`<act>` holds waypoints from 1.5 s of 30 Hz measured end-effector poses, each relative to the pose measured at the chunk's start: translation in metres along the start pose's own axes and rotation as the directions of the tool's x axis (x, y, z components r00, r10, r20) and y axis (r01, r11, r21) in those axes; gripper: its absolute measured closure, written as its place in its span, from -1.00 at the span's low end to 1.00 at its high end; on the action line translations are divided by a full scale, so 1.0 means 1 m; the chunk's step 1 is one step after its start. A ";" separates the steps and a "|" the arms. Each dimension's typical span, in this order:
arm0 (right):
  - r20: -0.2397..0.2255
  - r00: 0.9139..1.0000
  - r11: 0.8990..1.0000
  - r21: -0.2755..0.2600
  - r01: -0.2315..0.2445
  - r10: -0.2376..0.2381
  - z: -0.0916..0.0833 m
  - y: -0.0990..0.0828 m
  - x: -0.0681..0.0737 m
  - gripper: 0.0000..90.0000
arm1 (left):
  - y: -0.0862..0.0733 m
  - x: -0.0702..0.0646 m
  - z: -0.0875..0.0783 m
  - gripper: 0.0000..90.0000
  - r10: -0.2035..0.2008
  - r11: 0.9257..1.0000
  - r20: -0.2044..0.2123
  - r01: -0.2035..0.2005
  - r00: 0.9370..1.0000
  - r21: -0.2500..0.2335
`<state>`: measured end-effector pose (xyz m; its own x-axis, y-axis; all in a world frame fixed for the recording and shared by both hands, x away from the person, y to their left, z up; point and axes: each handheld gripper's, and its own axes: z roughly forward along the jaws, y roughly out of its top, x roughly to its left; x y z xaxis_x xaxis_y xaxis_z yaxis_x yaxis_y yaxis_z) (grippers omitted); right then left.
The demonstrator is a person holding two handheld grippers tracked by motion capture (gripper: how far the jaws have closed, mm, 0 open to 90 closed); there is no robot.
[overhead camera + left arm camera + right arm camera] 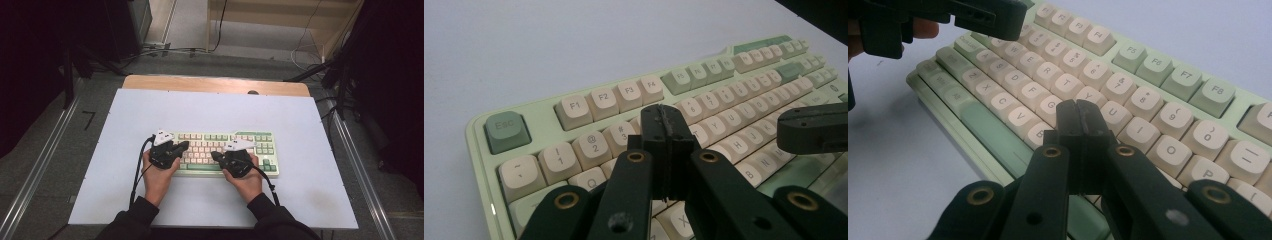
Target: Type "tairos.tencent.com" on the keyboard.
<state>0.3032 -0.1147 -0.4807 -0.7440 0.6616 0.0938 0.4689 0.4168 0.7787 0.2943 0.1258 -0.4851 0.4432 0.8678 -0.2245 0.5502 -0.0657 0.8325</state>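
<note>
High view: fixed overhead, faces forward and down; whole white table (210,107) in frame, floor beyond at top.
Left gripper view: rides left gripper (666,125), close above mechanical keyboard (589,100), faces along key rows toward upper right.
Right gripper view: rides right gripper (1079,120), close, faces across keys toward upper left.
Shared: keyboard in all three views.

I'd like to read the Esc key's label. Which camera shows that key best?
The left gripper view: the green Esc key sits close at the keyboard's corner, its lettering legible. The high view shows the whole keyboard, but keys are too small to read. The right gripper view shows letter and function keys instead.
</note>
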 end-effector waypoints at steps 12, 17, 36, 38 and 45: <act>0.007 1.000 1.000 -0.008 -0.006 0.006 -0.003 0.001 -0.003 0.96 | -0.001 -0.005 -0.002 1.00 0.008 1.000 0.025 -0.008 1.000 0.006; 0.010 1.000 1.000 -0.008 -0.008 0.009 -0.003 0.001 -0.003 0.96 | -0.003 -0.010 -0.002 1.00 0.010 1.000 0.045 -0.010 0.999 0.015; 0.018 1.000 1.000 -0.011 -0.017 0.017 -0.006 0.001 -0.007 0.96 | -0.016 -0.026 -0.002 1.00 0.022 0.997 0.063 -0.027 0.998 0.077; 0.017 1.000 1.000 -0.010 -0.015 0.016 -0.006 0.001 -0.007 0.96 | -0.017 -0.026 -0.002 1.00 0.019 0.996 0.065 -0.024 0.998 0.081; 0.018 1.000 1.000 -0.011 -0.015 0.015 -0.006 0.001 -0.007 0.96 | -0.019 -0.028 0.003 1.00 0.044 0.991 0.052 -0.050 0.998 0.126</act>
<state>0.3055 -0.1227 -0.4767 -0.7284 0.6786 0.0944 0.4744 0.4001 0.7841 0.2736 0.1010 -0.4964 0.5031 0.8375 -0.2135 0.6123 -0.1710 0.7720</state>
